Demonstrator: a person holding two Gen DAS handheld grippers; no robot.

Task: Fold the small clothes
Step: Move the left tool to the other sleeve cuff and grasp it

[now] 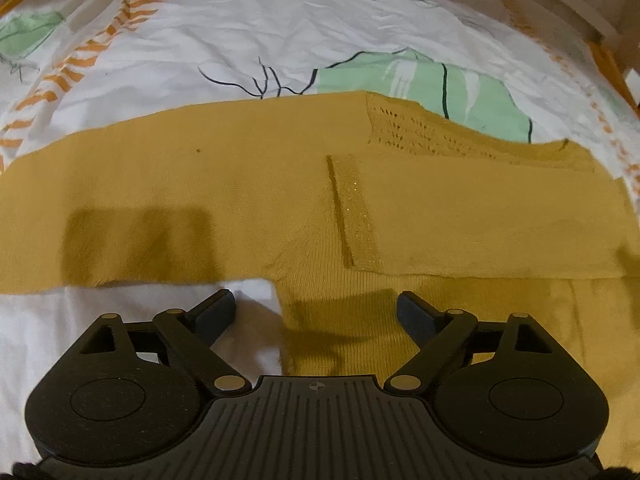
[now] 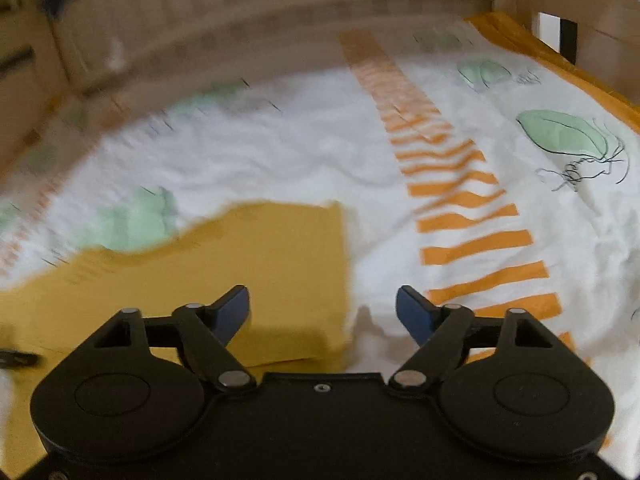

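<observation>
A mustard-yellow knitted garment [image 1: 240, 184] lies flat on a white bedsheet [image 1: 240, 28], with one sleeve folded across its body and a lacy knit patch [image 1: 408, 128] at the upper right. My left gripper [image 1: 316, 314] hangs open just above the garment's near edge, nothing between its fingers. In the right wrist view the same garment [image 2: 256, 264] shows its right-hand edge at lower left, blurred. My right gripper [image 2: 323, 312] is open and empty, its left fingertip [image 2: 234, 306] over the yellow knit and its right fingertip [image 2: 412, 308] over the sheet.
The bedsheet [image 2: 280, 152] is printed with green leaves [image 2: 560, 132] and an orange striped band [image 2: 460, 200]. A wooden bed rail [image 2: 280, 4] runs along the far side, and an orange border [image 2: 560, 60] marks the sheet's right edge.
</observation>
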